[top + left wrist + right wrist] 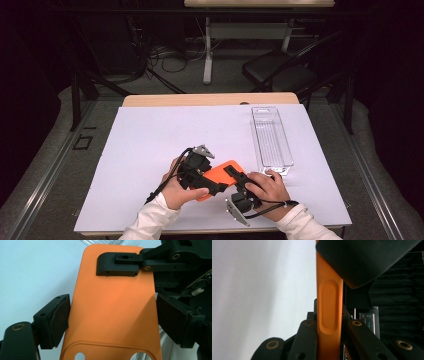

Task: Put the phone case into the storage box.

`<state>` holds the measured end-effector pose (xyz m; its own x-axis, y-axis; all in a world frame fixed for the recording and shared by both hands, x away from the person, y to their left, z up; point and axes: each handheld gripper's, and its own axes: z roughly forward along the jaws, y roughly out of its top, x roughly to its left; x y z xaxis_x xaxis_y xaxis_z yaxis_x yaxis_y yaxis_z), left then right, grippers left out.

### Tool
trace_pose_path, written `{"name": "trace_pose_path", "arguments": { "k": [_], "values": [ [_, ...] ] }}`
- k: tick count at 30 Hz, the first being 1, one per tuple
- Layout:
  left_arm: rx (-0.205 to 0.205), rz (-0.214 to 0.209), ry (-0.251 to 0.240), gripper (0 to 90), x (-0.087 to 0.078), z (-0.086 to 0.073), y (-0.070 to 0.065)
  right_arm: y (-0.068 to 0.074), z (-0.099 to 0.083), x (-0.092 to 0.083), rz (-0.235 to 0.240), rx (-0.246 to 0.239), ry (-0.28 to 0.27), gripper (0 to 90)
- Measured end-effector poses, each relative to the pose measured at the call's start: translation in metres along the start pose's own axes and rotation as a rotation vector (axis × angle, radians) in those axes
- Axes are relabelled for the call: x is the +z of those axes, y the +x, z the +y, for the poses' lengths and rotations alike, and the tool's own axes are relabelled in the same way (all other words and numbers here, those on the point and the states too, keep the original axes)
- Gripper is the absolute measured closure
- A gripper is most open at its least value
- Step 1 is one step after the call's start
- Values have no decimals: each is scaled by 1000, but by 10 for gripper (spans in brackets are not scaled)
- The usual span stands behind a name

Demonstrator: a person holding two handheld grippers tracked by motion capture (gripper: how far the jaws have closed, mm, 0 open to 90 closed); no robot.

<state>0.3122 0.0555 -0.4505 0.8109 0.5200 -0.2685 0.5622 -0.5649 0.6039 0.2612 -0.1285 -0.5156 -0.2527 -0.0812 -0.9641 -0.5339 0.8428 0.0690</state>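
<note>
On the white-covered table we see 2 hand-held grippers meeting over 1 orange phone case near the front edge, just in front of the person. The clear plastic tray lies to the right and farther back, its long axis running away from the person, its near end close to the right hand; it looks empty. The case's long axis runs diagonally from near left to far right, toward that tray. The left gripper stands wide, its 2 pads against the case's long sides across its width, and we judge it holds the case there. The right gripper is closed down on the case's thin edge at the tray end, 1 jaw lying flat on the orange back in the left gripper view. We judge the right hand the nearer to the tray, so a carry there would go right and away.
</note>
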Motion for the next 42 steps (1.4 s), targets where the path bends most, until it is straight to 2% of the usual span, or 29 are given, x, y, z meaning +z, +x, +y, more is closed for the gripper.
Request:
{"name": "trace_pose_path", "arguments": {
  "k": [14, 19, 24, 37, 42],
  "values": [
    [-24, -27, -6, 152, 1, -1, 3, 3, -1, 0, -35, -6, -6, 866],
    [-28, -29, -3, 152, 1, -1, 4, 3, -1, 0, -53, -30, -7, 868],
    [-25, -28, -6, 151, 1, 0, 4, 4, -1, -1, -59, -20, -7, 868],
    [-21, -19, -25, 144, 1, -1, 3, 4, -3, 0, -47, -1, -3, 869],
    [-22, -16, -38, 150, -4, -1, 4, 7, -5, 1, -33, 7, 3, 868]
  ]
}}
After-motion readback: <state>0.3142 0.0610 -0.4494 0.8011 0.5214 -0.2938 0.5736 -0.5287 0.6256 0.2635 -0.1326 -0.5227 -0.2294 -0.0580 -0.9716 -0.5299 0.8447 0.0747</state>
